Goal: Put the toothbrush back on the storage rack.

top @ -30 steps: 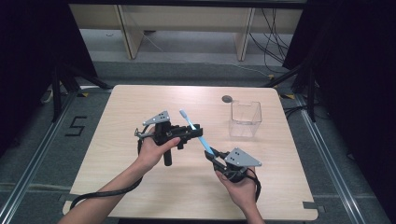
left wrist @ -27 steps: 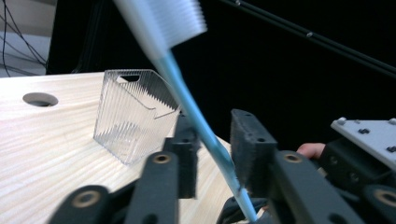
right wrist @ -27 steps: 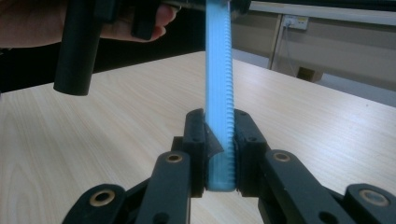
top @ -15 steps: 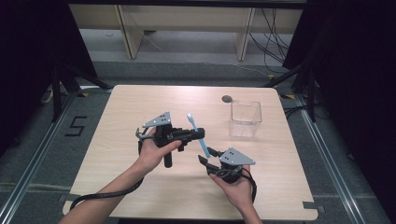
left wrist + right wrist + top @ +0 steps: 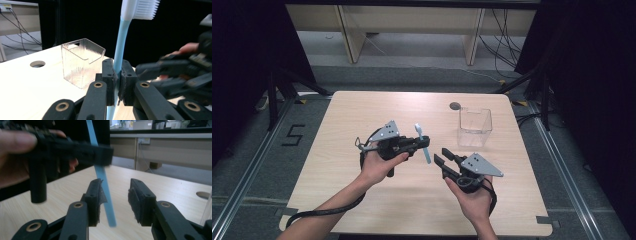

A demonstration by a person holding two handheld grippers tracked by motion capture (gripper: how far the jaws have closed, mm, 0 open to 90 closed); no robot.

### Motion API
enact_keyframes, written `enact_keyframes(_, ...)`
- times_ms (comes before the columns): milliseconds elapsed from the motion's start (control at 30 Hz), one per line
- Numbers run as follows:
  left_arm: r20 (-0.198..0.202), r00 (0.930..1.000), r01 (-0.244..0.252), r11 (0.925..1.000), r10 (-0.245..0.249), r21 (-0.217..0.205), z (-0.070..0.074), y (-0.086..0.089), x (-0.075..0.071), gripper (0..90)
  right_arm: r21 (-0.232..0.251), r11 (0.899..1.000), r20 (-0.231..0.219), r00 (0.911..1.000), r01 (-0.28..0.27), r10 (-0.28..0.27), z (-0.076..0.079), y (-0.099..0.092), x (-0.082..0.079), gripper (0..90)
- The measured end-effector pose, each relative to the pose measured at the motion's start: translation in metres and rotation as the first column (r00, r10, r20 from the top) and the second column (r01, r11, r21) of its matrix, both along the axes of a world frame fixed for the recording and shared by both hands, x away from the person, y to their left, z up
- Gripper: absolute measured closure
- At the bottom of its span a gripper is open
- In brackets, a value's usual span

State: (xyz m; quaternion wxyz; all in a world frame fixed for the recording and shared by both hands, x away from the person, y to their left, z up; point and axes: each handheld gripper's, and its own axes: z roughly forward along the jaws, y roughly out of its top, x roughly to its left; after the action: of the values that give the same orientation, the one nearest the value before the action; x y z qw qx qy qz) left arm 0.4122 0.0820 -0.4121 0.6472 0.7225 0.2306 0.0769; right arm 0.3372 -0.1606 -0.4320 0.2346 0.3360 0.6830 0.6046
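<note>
Left gripper is clamped on the light blue plastic toothbrush mid-handle, jaws squeezed right onto it in the left gripper view. White bristle head up, handle tail hanging below the jaws. The brush is in the air over the middle of the light wooden table, left of the clear ribbed plastic cup, which sits near the far right corner, just in front of the round cable hole.

Right gripper holds nothing. Its jaws have just been closing from a wider gap and stand partly apart. In the right gripper view the handle's lower end hangs in front of the gap, near the left pad; we can't tell whether it touches.

Our read: handover done, left carries the brush, cup is the likely target.

Risks from here:
- Pinch is on a thin, round handle, head-heavy above the grip. A quick swing toward the cup could let the brush pivot in the pads and arrive tilted.
- Right gripper sits close under the handle tail. If it doesn't back off before the left moves, the tail clips a jaw and the brush gets levered out of the grip.
- Cup is light and unanchored. Coming in low or off-centre means the tail hits the rim and the cup slides or tips, and the table edge isn't far.
- Letting go too high: brush bounces off the rim and drops onto the table.

We'd clear the right hand first, then come in from above the cup.
</note>
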Motion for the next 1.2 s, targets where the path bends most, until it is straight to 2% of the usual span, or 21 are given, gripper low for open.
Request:
enact_keyframes(133, 0.0, 1.0, -0.009, 0.9999, 0.009, -0.011, 0.001, 0.0, 0.0, 83.6, -0.02, 1.0, 0.028, 0.9996, -0.002, 0.002, 0.006, 0.004, 0.001, 65.1)
enact_keyframes(200, 0.004, 0.9999, -0.01, 0.9999, 0.01, -0.013, 0.003, 0.0, 0.0, 83.6, -0.038, 0.999, 0.004, 0.9999, -0.015, 0.015, 0.003, 0.009, 0.003, 65.2)
enact_keyframes(233, 0.007, 0.9999, -0.011, 0.9999, 0.011, -0.013, 0.004, 0.001, 0.0, 83.6, -0.038, 0.999, 0.004, 0.9999, -0.015, 0.015, 0.003, 0.009, 0.003, 65.2)
enact_keyframes(267, 0.008, 0.9999, -0.012, 0.9999, 0.012, -0.009, 0.004, 0.001, 0.001, 83.7, -0.061, 0.998, 0.015, 0.9997, -0.019, 0.02, 0.001, 0.01, 0.004, 65.2)
enact_keyframes(367, 0.012, 0.9999, -0.012, 0.9999, 0.012, 0.001, 0.005, 0.001, 0.0, 83.6, -0.078, 0.997, -0.02, 0.9996, -0.02, 0.019, -0.004, 0.019, 0.006, 65.4)
enact_keyframes(467, 0.016, 0.9998, -0.012, 0.9999, 0.012, 0.007, 0.005, 0.001, 0.0, 83.6, -0.079, 0.997, -0.021, 0.9995, -0.023, 0.022, -0.005, 0.023, 0.008, 65.5)
enact_keyframes(500, 0.017, 0.9998, -0.011, 0.9999, 0.011, 0.008, 0.005, 0.001, 0.0, 83.6, -0.1, 0.995, -0.01, 0.9998, -0.018, 0.017, -0.005, 0.024, 0.01, 65.4)
enact_keyframes(567, 0.017, 0.9998, -0.013, 0.9999, 0.013, 0.01, 0.004, 0.0, -0.001, 83.6, -0.103, 0.995, -0.029, 0.9995, -0.013, 0.01, -0.006, 0.029, 0.012, 65.5)
enact_keyframes(600, 0.017, 0.9998, -0.013, 0.9998, 0.013, 0.011, 0.004, -0.001, -0.001, 83.6, -0.116, 0.993, -0.014, 0.9999, -0.008, 0.006, -0.006, 0.029, 0.014, 65.5)
enact_keyframes(667, 0.018, 0.9997, -0.014, 0.9998, 0.013, 0.013, 0.003, -0.001, -0.001, 83.6, -0.109, 0.994, -0.03, 0.9996, -0.001, -0.002, -0.006, 0.032, 0.015, 65.9)
enact_keyframes(733, 0.02, 0.9997, -0.013, 0.9998, 0.013, 0.016, 0.003, -0.002, -0.001, 83.6, -0.096, 0.995, -0.022, 0.9997, -0.01, 0.008, -0.007, 0.033, 0.017, 66.1)
enact_keyframes(800, 0.02, 0.9997, -0.013, 0.9998, 0.012, 0.017, 0.003, -0.002, 0.0, 83.6, -0.096, 0.995, -0.034, 0.9993, 0.01, -0.014, -0.007, 0.033, 0.018, 66.6)
enact_keyframes(900, 0.021, 0.9997, -0.013, 0.9998, 0.013, 0.016, 0.003, -0.002, 0.0, 83.6, -0.105, 0.994, -0.022, 0.9996, 0.016, -0.018, -0.008, 0.032, 0.02, 67.1)
enact_keyframes(1000, 0.022, 0.9997, -0.013, 0.9998, 0.012, 0.016, 0.003, -0.003, -0.001, 83.6, -0.099, 0.995, -0.051, 0.9983, 0.023, -0.028, -0.009, 0.034, 0.02, 67.3)
enact_keyframes(1200, 0.024, 0.9997, -0.004, 0.9995, 0.003, 0.031, 0.001, -0.005, -0.001, 83.6, -0.093, 0.996, -0.041, 0.999, 0.014, -0.018, -0.009, 0.036, 0.022, 68.3)
